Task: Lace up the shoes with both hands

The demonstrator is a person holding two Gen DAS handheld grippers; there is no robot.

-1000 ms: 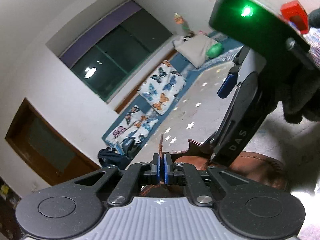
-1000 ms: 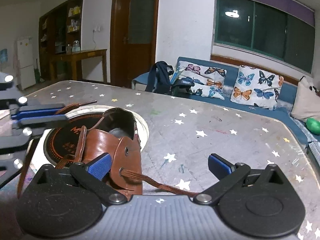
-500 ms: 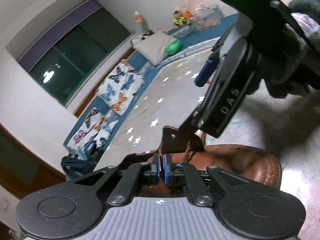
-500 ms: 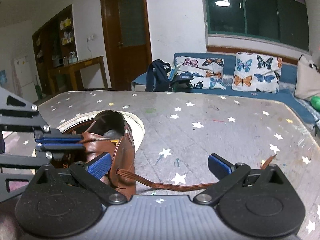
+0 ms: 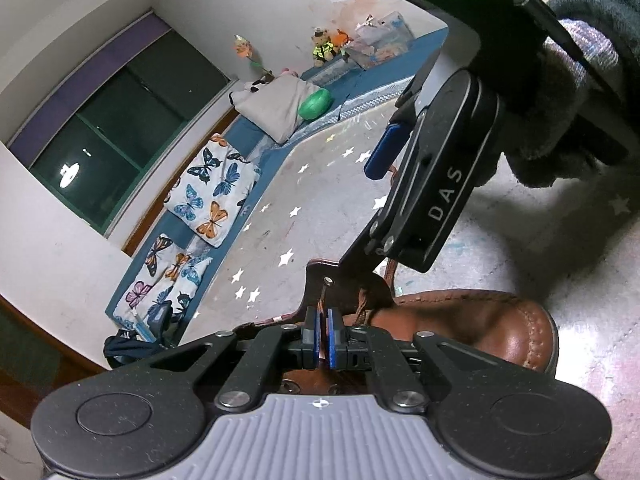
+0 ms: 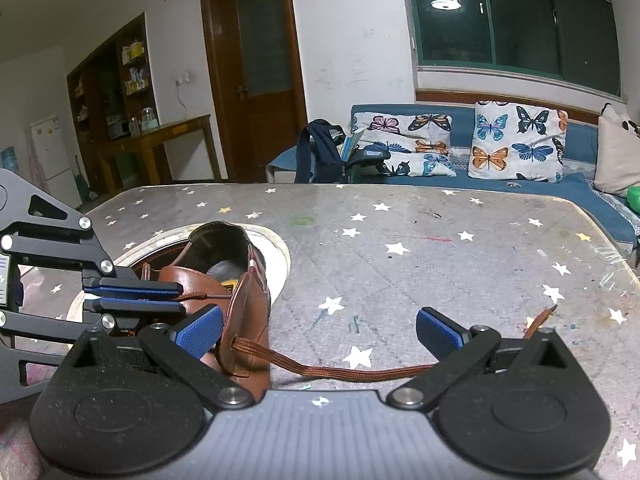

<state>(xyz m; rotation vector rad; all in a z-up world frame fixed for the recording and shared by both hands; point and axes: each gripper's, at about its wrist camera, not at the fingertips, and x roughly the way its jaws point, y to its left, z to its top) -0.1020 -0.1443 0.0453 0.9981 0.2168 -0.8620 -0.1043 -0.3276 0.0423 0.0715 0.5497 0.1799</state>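
A brown leather shoe point(image 5: 472, 324) point(image 6: 248, 320) lies on the star-patterned table. My left gripper point(image 5: 323, 322) point(image 6: 180, 298) is shut on one brown lace end, whose tip points at an eyelet in the shoe's flap point(image 5: 328, 280). My right gripper point(image 6: 320, 332) stands open beside the shoe's outer flap, one blue pad against the leather. The other lace end point(image 6: 340, 370) comes out of an eyelet and trails right across the table, between the open fingers and apart from both pads. In the left wrist view the right gripper's body point(image 5: 436, 184) looms over the shoe, held by a gloved hand point(image 5: 568, 92).
A round white and dark disc point(image 6: 276, 252) lies under the shoe's heel. The table point(image 6: 440, 248) stretches on to the right and back. Beyond its far edge is a blue sofa point(image 6: 580, 192) with butterfly cushions and a dark backpack point(image 6: 320, 152).
The left gripper has tilted down and rolled, bringing its lace tip up to the flap's eyelet. The right gripper shifted and rolled a little, staying open; the loose lace now lies flatter.
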